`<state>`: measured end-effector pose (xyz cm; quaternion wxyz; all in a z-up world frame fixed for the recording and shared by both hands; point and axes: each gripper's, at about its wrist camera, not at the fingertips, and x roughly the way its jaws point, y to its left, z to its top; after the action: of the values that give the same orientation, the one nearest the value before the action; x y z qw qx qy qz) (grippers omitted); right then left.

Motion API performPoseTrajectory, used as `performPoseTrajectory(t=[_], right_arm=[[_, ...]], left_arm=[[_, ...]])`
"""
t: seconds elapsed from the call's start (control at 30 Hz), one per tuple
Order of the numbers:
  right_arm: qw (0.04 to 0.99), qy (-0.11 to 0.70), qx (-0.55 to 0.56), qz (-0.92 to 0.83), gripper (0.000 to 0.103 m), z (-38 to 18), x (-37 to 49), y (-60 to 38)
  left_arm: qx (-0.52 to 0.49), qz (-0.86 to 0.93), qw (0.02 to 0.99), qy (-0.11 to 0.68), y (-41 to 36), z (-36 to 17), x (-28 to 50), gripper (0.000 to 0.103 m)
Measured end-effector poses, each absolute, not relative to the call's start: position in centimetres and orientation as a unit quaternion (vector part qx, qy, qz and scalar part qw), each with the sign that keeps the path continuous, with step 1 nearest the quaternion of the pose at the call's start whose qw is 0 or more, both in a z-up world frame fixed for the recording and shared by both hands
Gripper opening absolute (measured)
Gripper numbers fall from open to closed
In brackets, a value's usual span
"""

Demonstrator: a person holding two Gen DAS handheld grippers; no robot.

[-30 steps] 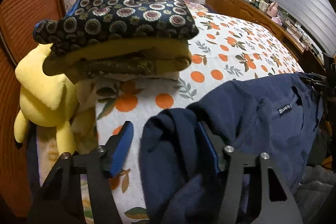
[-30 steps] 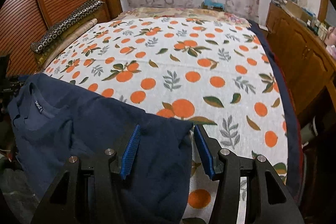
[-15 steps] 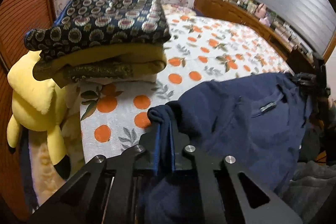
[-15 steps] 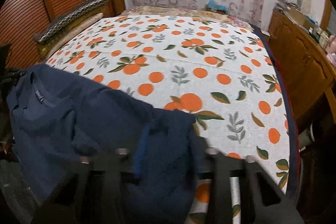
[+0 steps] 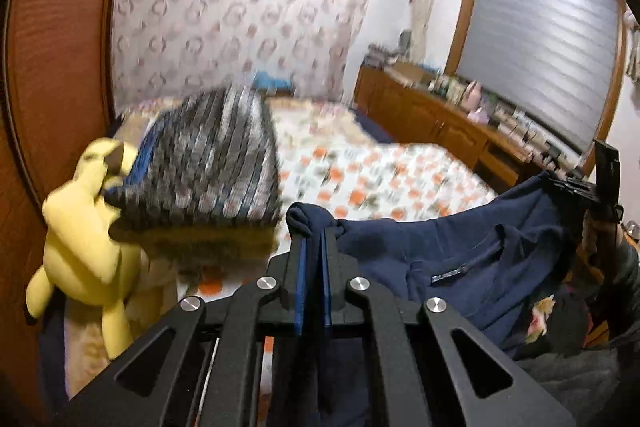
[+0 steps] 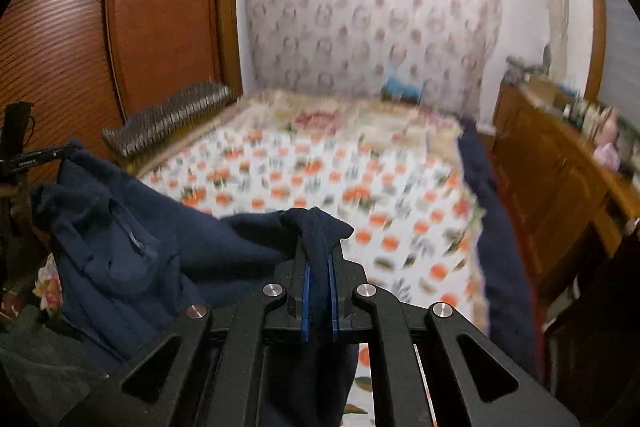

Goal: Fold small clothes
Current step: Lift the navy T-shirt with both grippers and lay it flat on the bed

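Navy shirt point(image 5: 460, 267) pinched at both shoulders: left gripper point(image 5: 312, 259) and right gripper point(image 6: 319, 259) clamped tight. Hangs above bed point(image 6: 320, 179), likely to spread flat for folding.

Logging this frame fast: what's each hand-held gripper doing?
Left hand-held gripper: closed on the navy shirt.
Right hand-held gripper: closed on the same shirt.

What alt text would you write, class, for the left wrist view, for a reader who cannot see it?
The left gripper is shut on a bunched edge of a navy shirt, held above a bed with an orange-print bedspread. A yellow plush toy and folded patterned blankets sit left.
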<state>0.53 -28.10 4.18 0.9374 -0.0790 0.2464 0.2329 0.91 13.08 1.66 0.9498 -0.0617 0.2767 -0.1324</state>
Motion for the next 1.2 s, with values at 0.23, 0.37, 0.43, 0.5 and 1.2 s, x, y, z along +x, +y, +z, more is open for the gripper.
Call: performPoseTrajectory(t=[0.23,0.37,0.43,0.5,1.2], right_arm=[[0.955,0.166,-0.089,0.227,0.006,10.2,-4.0,-29.7],[0.962,0.134,-0.096,0.219,0.006,12.7,-5.8,-30.8],[0.964,0.12,-0.093,0.217,0.006,13.8,-6.4,-31.6],[0.967,0.106,-0.087,0.215,0.006,15.0,-7.1,-32.5],[0.959,0.236,-0.089,0.128,0.019,9.3,14.1,-27.2]], left_arm=[[-0.047,-0.147,0.967,0.202,11.7,7.1,-1.5,0.007],[-0.049,-0.154,0.973,0.167,11.7,9.6,-2.4,0.007],[-0.051,-0.156,0.975,0.15,11.9,10.7,-2.8,0.007],[-0.05,-0.154,0.977,0.136,12.0,11.7,-3.0,0.007],[-0.002,-0.053,0.963,0.263,9.8,5.7,18.0,0.017]])
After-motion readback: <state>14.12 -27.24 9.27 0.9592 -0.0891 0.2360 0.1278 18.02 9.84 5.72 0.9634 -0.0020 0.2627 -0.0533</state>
